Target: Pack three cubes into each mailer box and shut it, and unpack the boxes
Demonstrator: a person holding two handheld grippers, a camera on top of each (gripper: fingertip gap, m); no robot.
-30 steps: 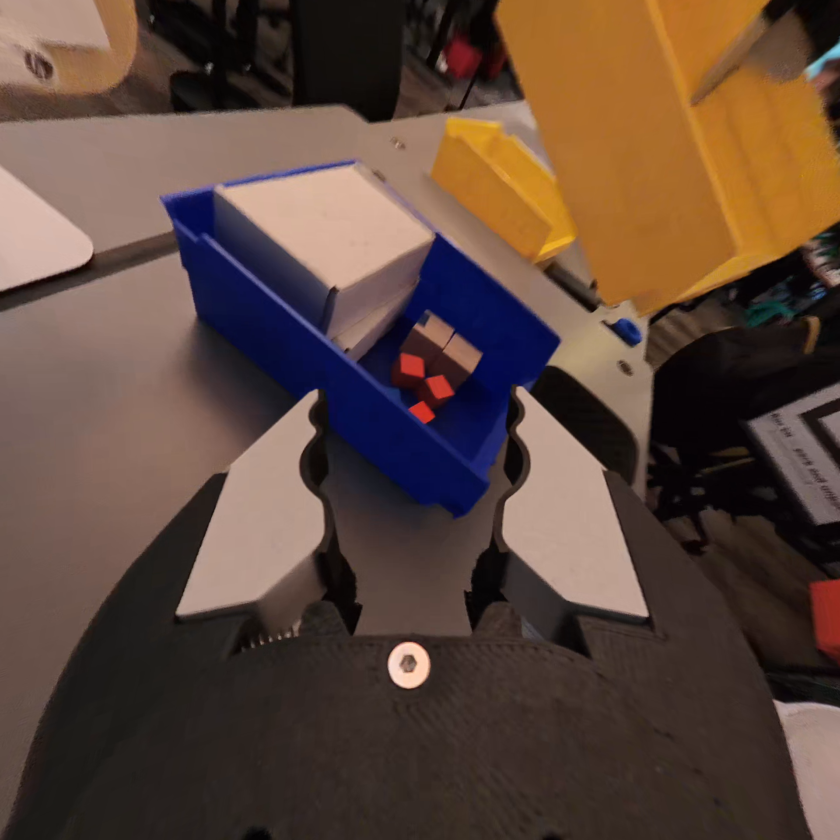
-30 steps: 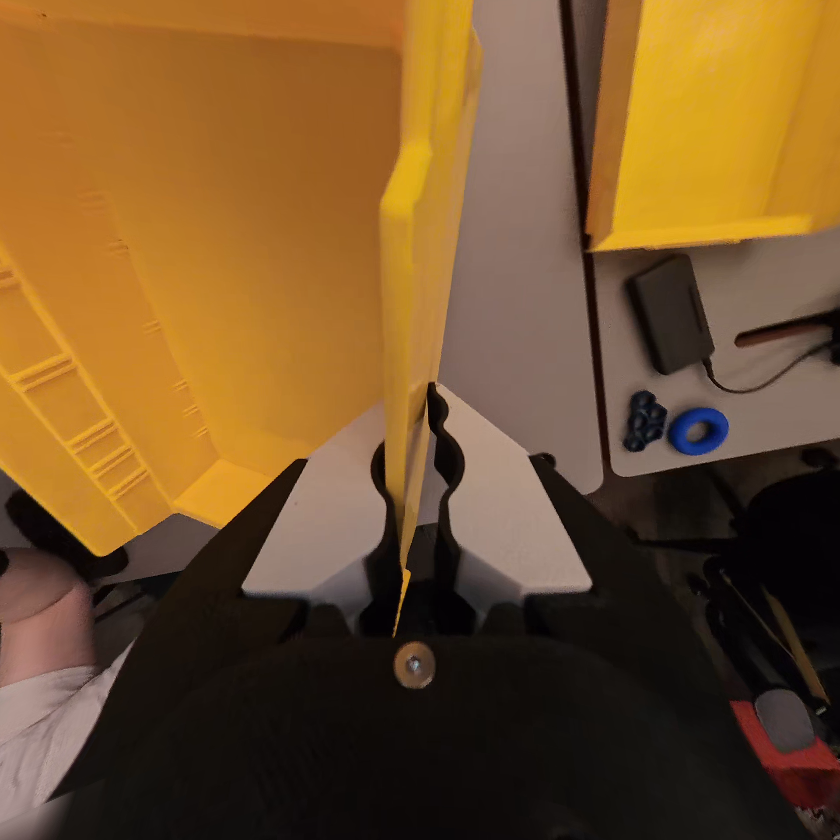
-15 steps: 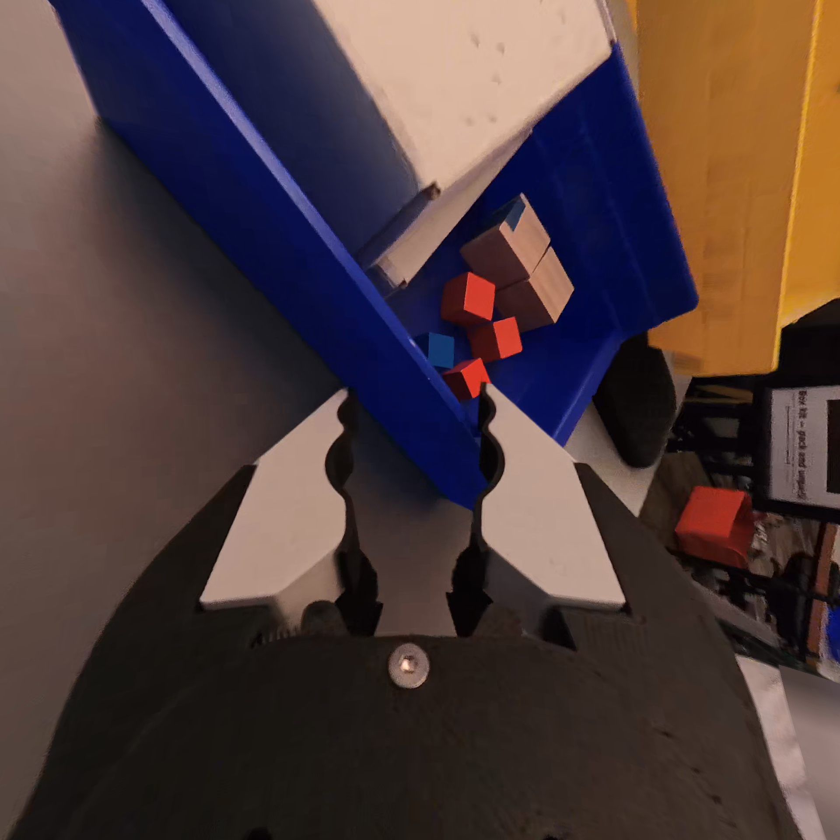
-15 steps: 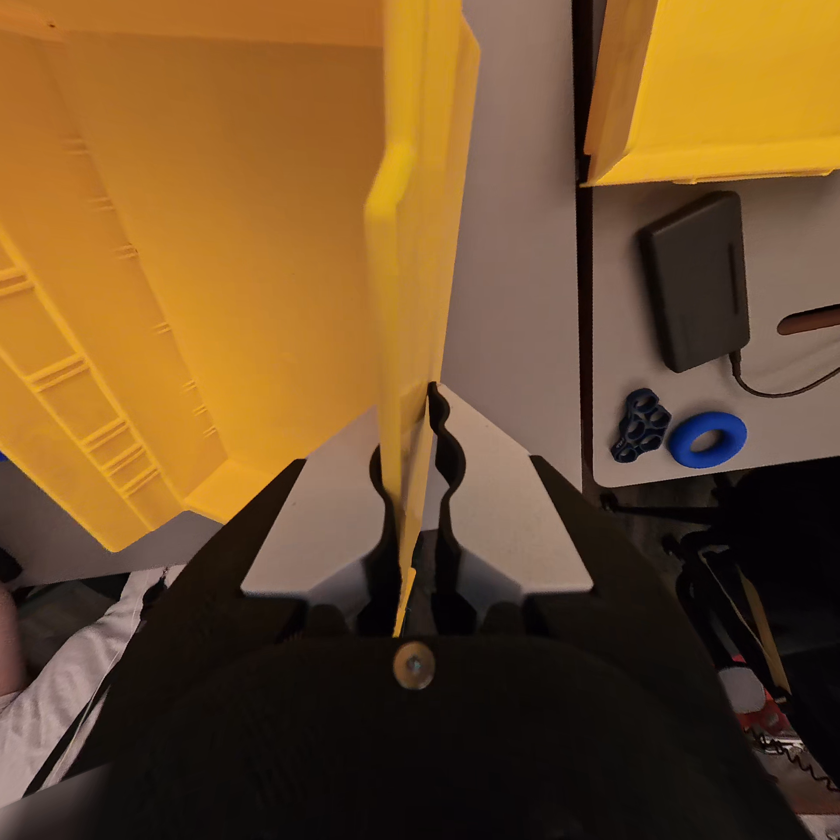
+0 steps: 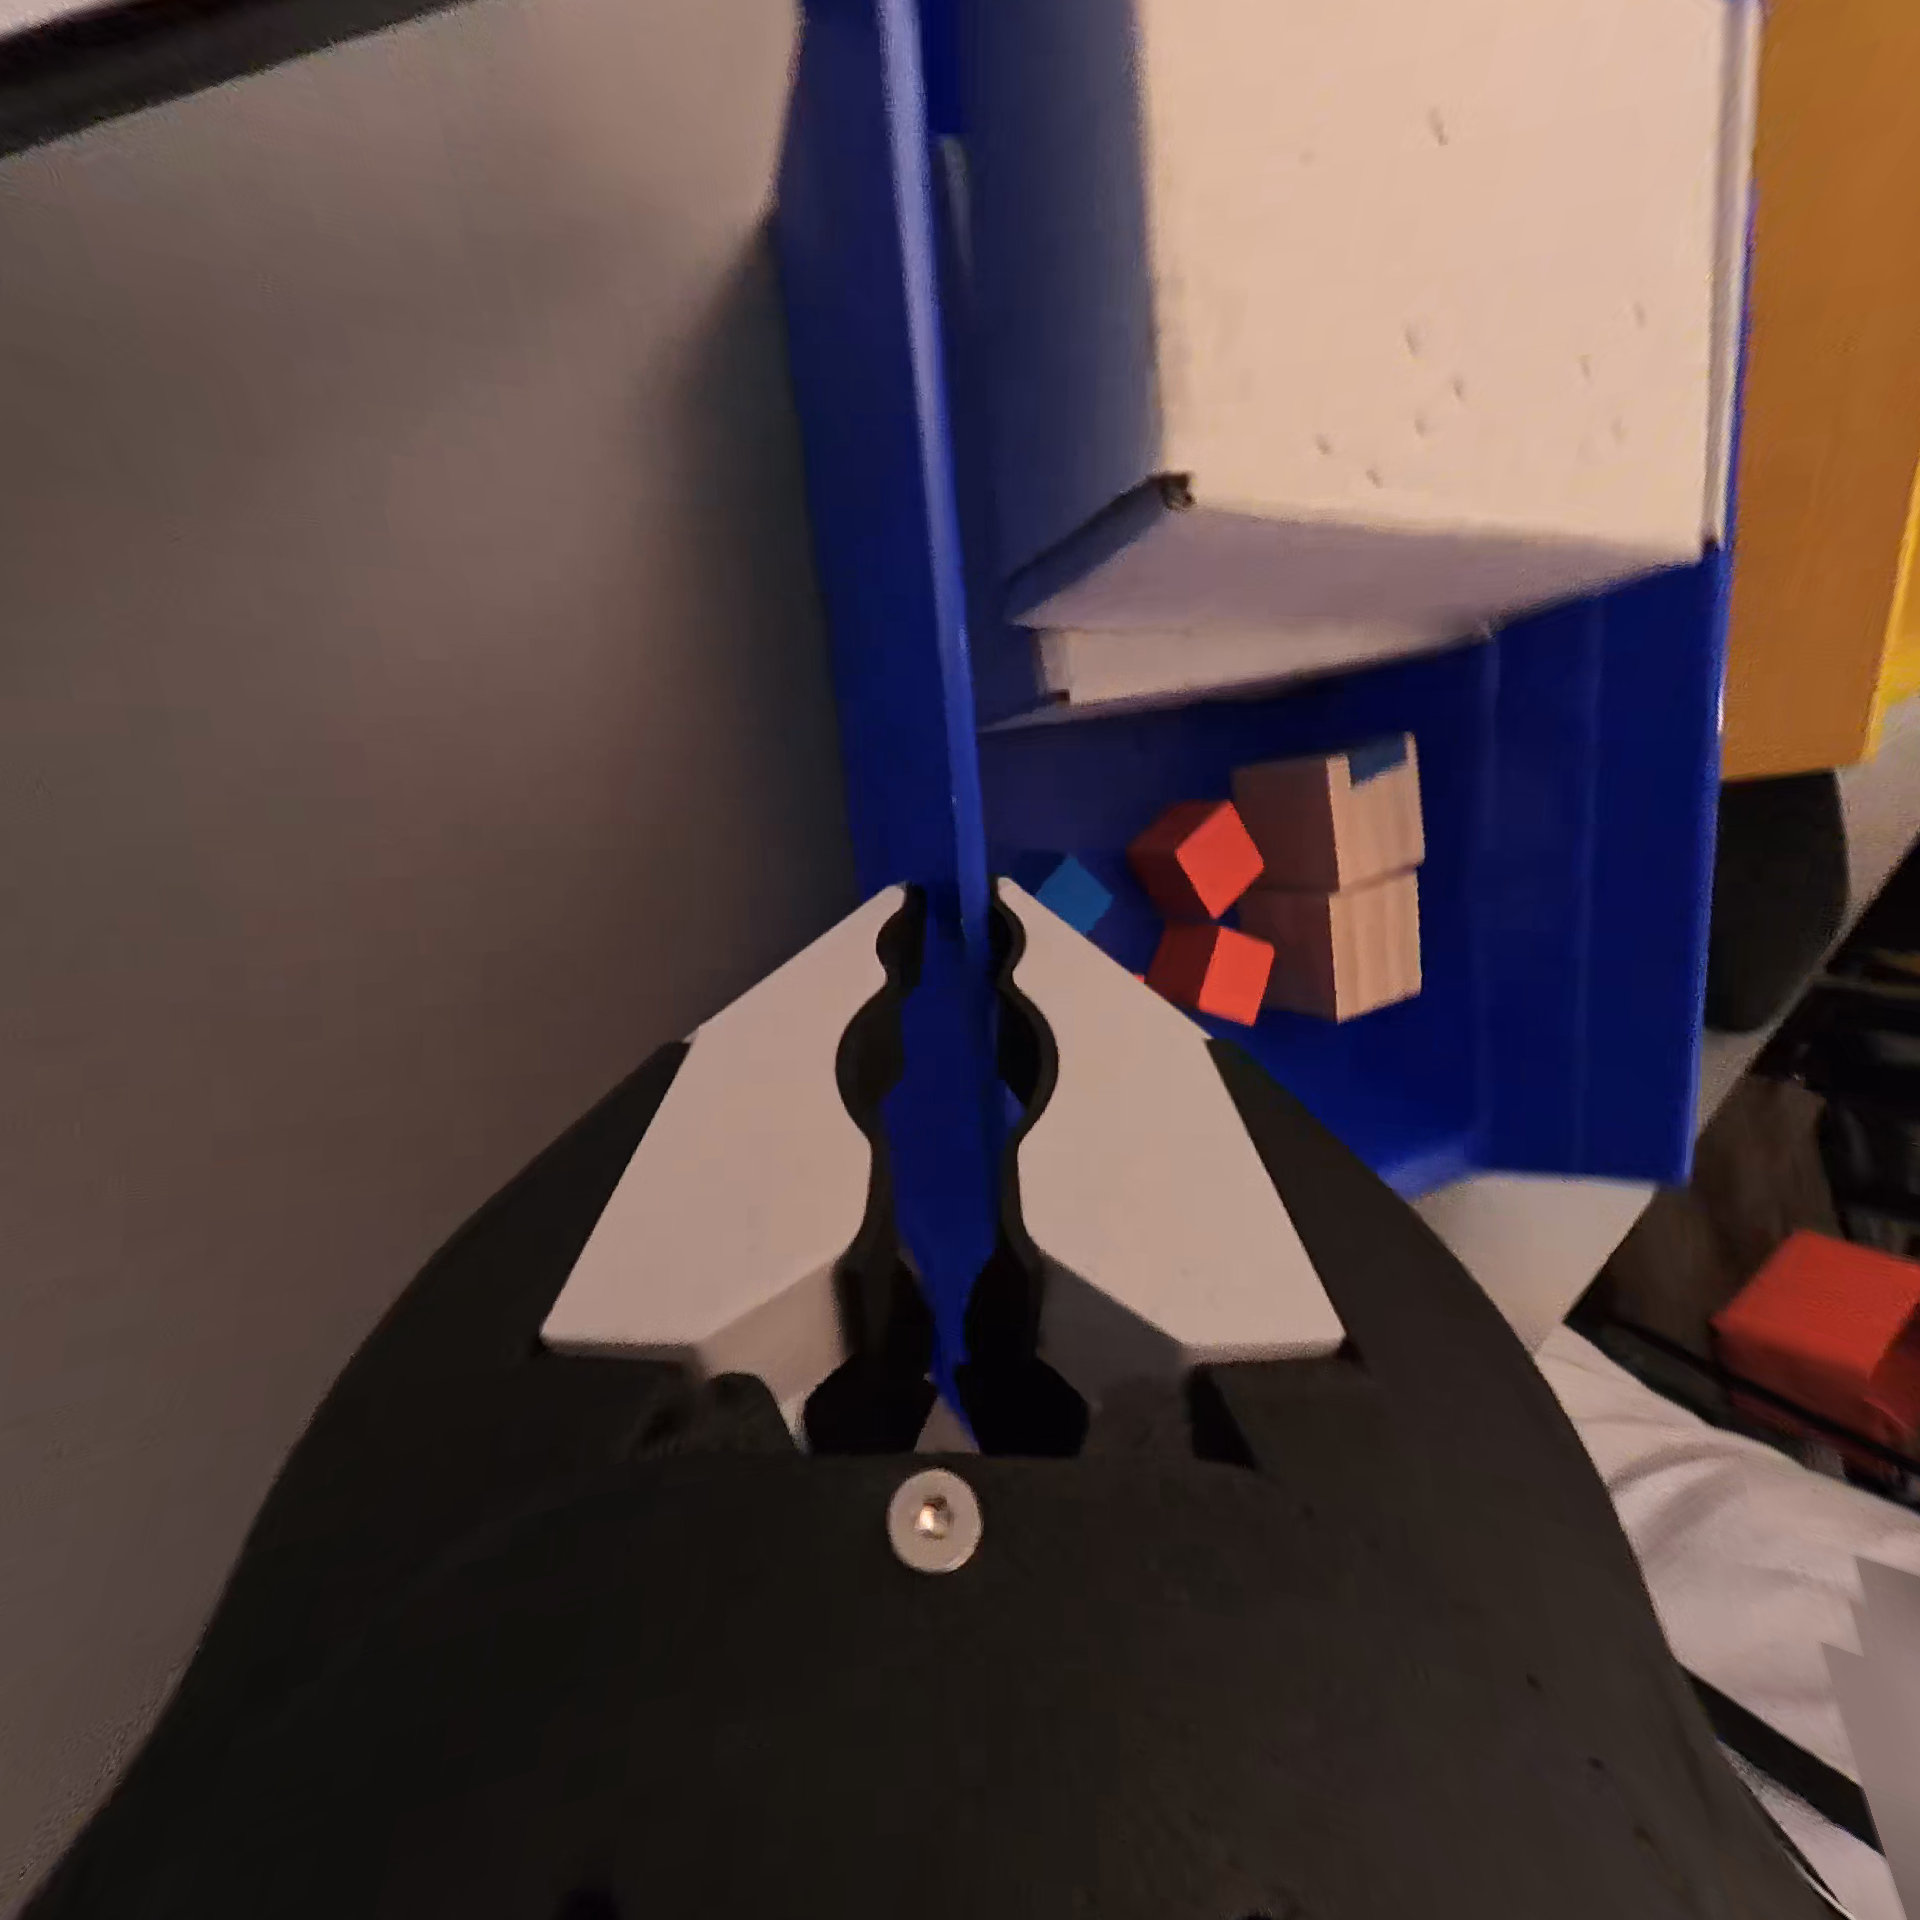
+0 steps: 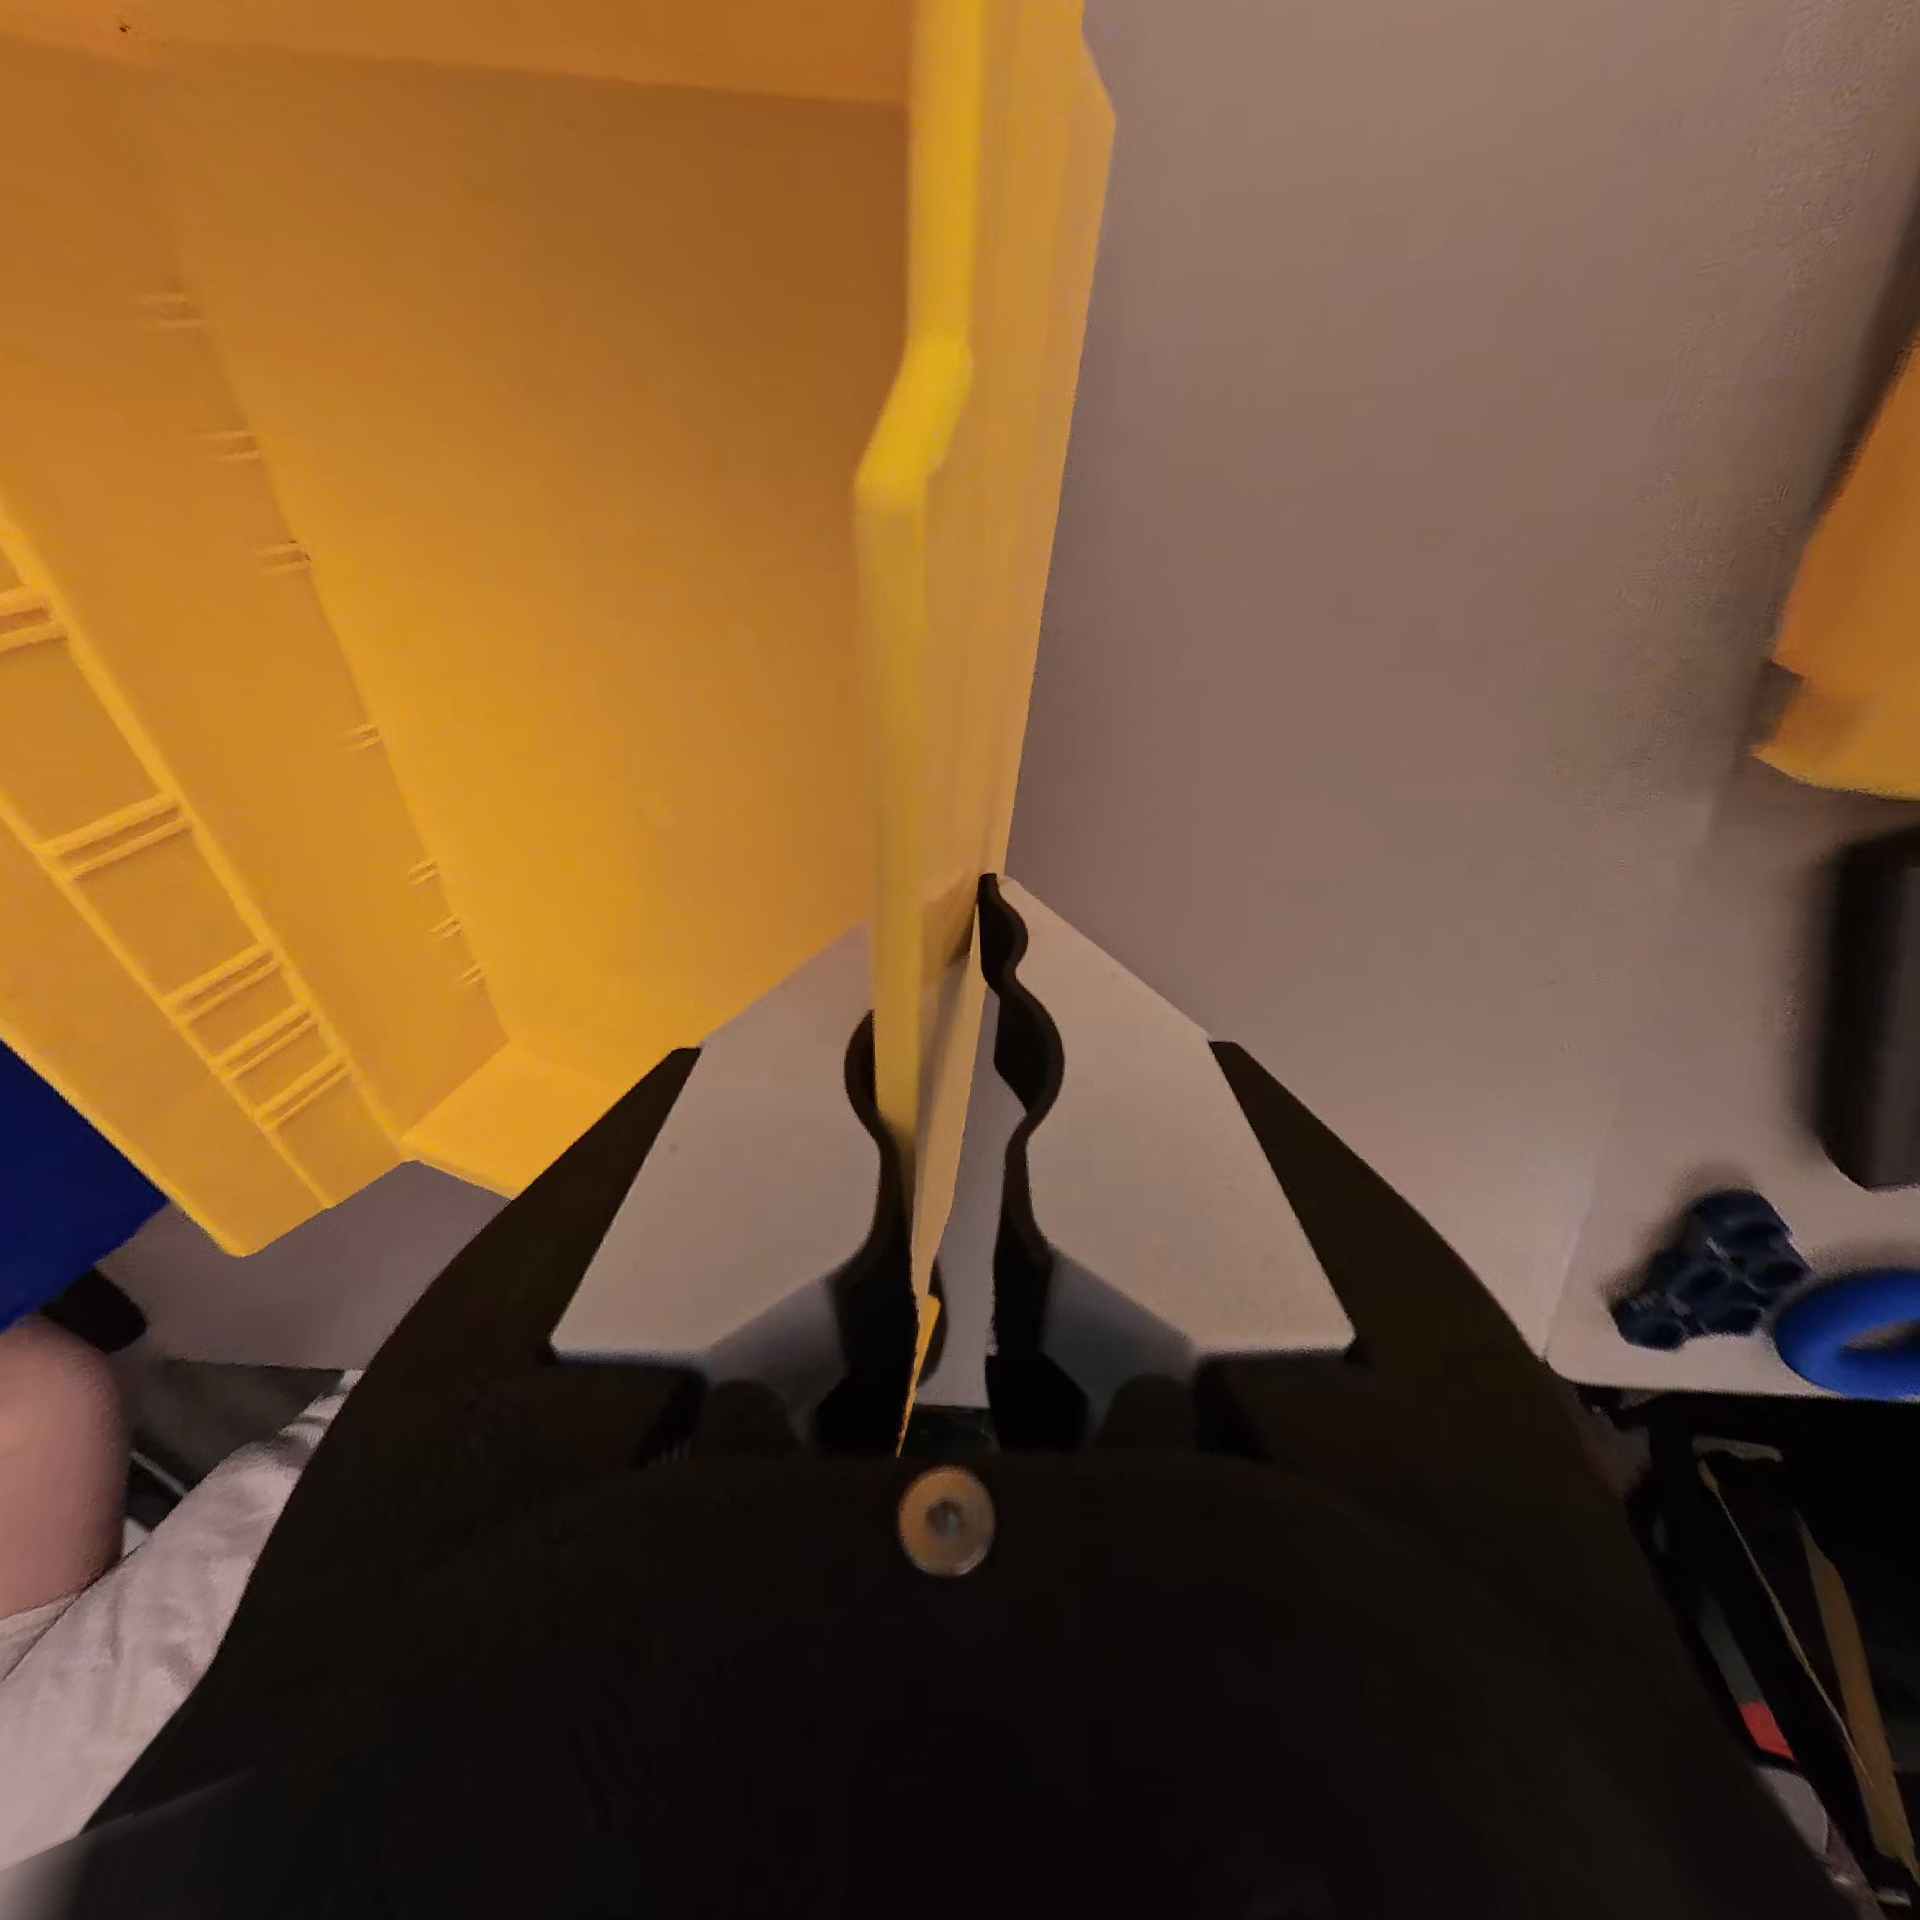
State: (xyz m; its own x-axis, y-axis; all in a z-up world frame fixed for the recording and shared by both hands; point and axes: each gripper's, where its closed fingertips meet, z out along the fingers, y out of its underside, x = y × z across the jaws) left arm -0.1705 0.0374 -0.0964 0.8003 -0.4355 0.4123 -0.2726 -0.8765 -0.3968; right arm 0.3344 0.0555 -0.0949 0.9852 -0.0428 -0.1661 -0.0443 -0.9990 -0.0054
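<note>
Between the left gripper (image 5: 951,914) fingers: side wall of the blue bin (image 5: 1558,935), clamped narrow. Just past the tips on the right, inside the bin, loose cubes (image 5: 1205,914), red, blue and wood. Beyond them two white mailer boxes (image 5: 1403,312), stacked and shut. Right gripper (image 6: 977,894) is pinched on the wall of a yellow bin (image 6: 468,520), held clear of the table (image 6: 1403,468). Looks like setup: bins being placed, no packing yet. Next: set both bins down level, release, then take out a box.
</note>
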